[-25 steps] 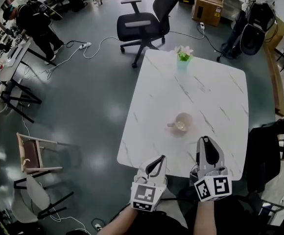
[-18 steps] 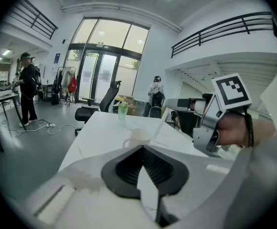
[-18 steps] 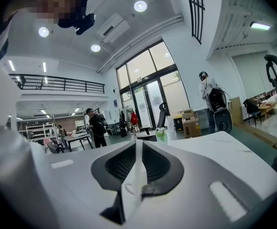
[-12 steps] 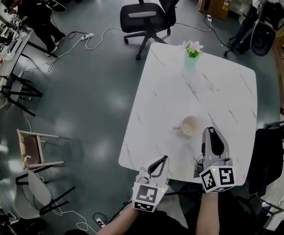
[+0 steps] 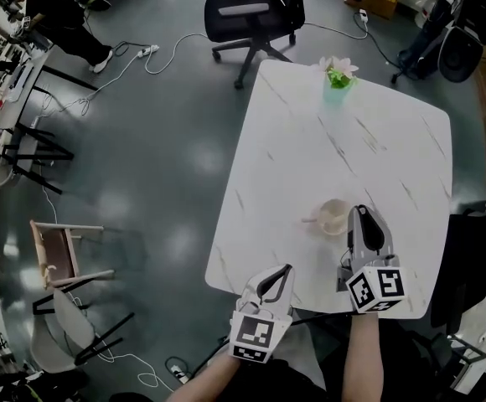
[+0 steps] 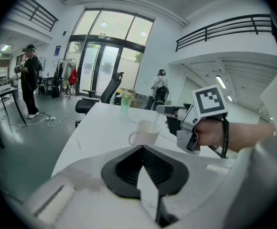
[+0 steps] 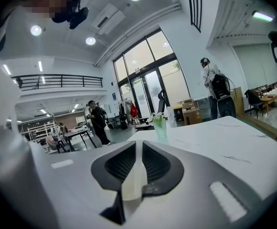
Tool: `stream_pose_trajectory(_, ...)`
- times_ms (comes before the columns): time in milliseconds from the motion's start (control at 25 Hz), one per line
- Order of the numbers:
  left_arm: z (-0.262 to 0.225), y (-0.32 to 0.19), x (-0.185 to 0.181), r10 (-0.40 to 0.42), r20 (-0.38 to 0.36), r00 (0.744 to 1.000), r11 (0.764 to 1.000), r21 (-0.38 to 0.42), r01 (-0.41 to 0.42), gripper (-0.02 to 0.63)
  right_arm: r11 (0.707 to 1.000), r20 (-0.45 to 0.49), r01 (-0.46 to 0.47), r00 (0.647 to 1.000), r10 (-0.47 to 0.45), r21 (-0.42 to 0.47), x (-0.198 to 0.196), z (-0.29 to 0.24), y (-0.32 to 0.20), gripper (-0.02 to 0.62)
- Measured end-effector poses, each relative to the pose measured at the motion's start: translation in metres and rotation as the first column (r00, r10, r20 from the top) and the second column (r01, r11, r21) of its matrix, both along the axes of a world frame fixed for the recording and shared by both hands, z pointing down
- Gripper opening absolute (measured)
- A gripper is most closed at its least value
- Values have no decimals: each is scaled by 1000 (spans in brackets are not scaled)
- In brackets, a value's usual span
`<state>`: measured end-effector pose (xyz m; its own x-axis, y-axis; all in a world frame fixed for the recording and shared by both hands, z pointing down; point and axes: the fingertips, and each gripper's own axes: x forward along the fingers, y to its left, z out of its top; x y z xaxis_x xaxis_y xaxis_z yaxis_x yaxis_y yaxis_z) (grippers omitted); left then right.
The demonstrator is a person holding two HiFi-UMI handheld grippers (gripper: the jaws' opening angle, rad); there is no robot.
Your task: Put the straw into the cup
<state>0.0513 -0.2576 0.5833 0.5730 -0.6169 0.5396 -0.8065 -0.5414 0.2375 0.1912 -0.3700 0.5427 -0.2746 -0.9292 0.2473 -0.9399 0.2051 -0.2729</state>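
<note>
Hanging from right claw (image 5: 361, 215), straw (image 6: 156, 118) slants down to rim of cup (image 5: 333, 216); whether tip already inside, unclear. Cup upright on desk (image 5: 352, 132), near front edge. Right claw clenched on straw, pale strip between pads in its own view; over last second it closed in from short of cup to just beside rim. Judgement: insertion imminent, release next. Left claw (image 5: 281, 271) pinched together, empty, at desk's front edge.

The left gripper (image 5: 276, 276) and the right gripper (image 5: 363, 216) are pale grey, tapered shells with black ribbed pads (image 6: 124, 168) inside. Each carries, at the hand end, a white cube (image 5: 253, 335) printed with black square markers (the patterns differ). A black strap (image 6: 223, 136) rings the right wrist.
</note>
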Motion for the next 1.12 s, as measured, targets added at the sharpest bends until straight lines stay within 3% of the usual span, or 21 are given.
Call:
stream_pose_trajectory(680, 8, -3, 9, 45, 15, 999, 999, -10, -45, 2, 998, 23, -23, 999, 25, -63, 1, 35, -7, 52)
stream_pose_trajectory(800, 6, -3, 8, 46, 16, 999, 999, -7, -46, 2, 998, 27, -25, 999, 26, -55, 2, 32, -8, 113)
stream_pose_trajectory(1120, -10, -3, 6, 43, 12, 999, 999, 26, -43, 2, 997, 34, -78, 996, 78, -22, 19, 2, 12, 122)
